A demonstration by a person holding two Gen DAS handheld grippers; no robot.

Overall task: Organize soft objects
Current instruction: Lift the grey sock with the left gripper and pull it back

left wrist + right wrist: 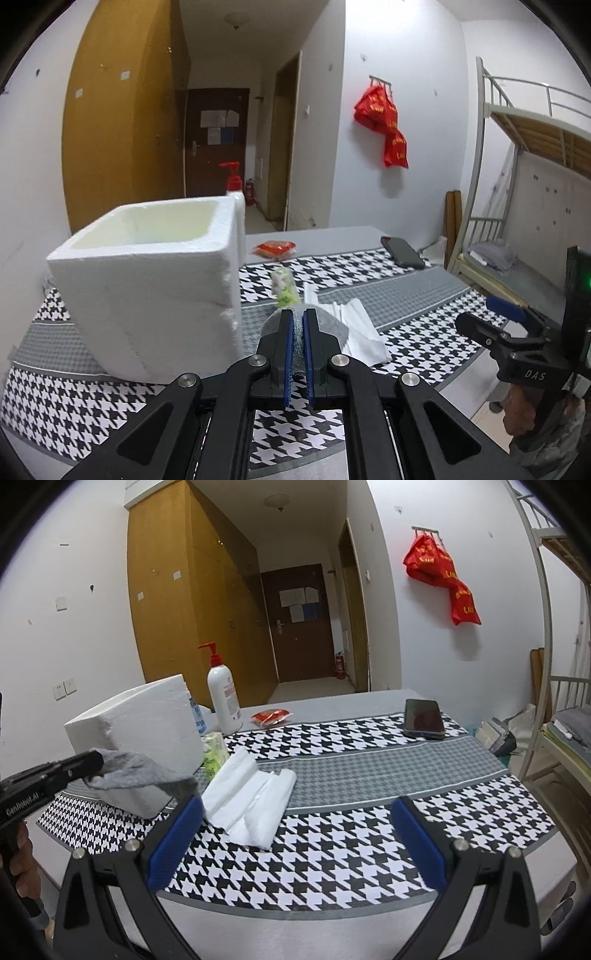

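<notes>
Left tongs [298, 325] clamping grey sock [136, 771]

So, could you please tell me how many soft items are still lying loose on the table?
2: a folded white cloth mid-table, and a green-white tissue pack beside the white foam box. Others may be hidden behind it.

White walls [436, 653], tall wooden wardrobe [177, 602], dark hallway door [299, 627], metal bunk bed [517, 184].
</notes>
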